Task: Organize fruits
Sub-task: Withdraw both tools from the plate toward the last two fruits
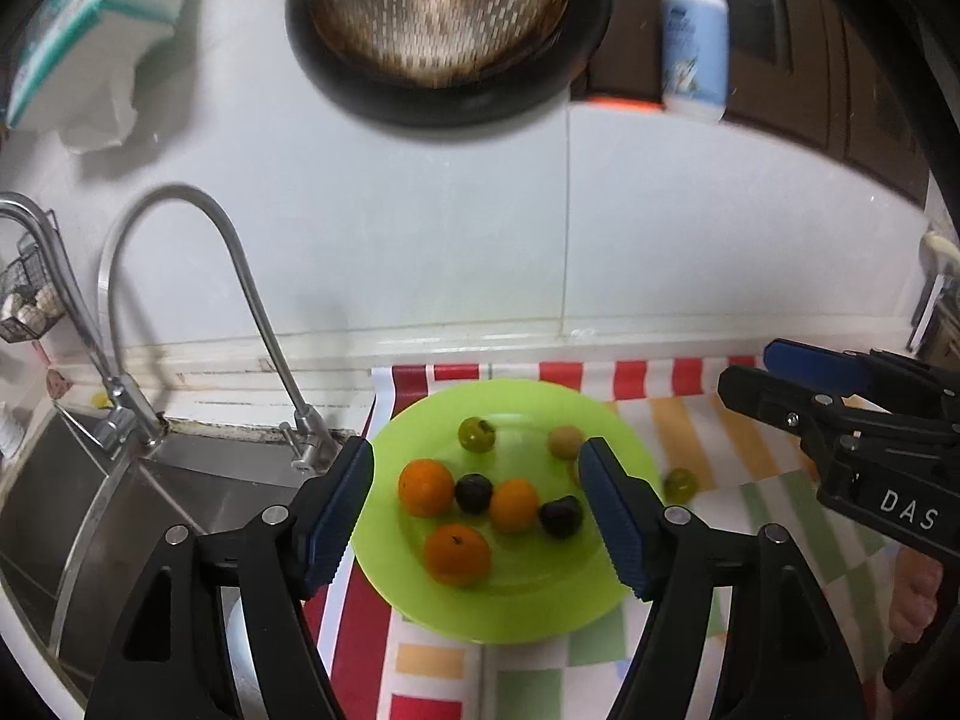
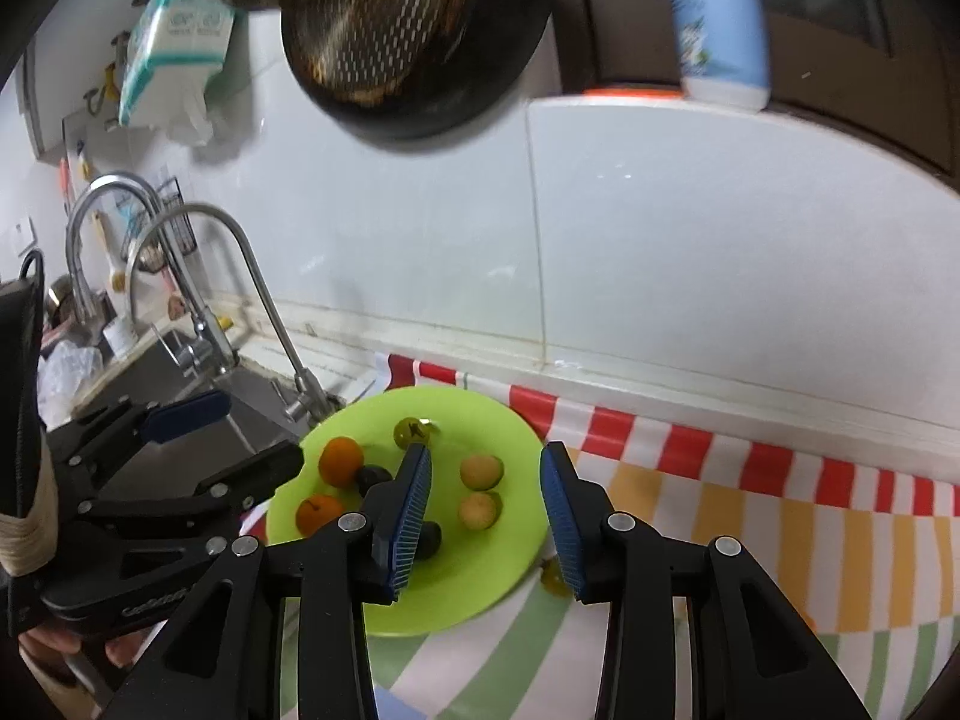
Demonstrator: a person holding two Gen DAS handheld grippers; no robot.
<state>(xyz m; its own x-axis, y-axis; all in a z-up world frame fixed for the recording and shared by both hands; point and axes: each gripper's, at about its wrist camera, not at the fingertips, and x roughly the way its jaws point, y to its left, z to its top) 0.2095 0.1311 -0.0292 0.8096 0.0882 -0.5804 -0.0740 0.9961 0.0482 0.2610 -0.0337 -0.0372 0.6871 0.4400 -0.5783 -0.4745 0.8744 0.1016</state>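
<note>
Two black grippers, left gripper point(image 1: 477, 516) and right gripper point(image 2: 486, 516), hover open and empty above the round lime-green plastic plate point(image 1: 540, 612) of fruit; the stray green grape point(image 1: 679, 484) on the striped cloth point(image 1: 750, 450) beside it may roll if nudged.

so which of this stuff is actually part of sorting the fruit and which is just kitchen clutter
Part of the job:
- green plate
- three orange fruits, two dark fruits, two pale yellow fruits and a green fruit on it
- one green fruit off the plate, on the striped cloth

Just lying about:
- faucet
- sink
- hanging strainer pan
- lotion bottle
- tissue pack
</note>
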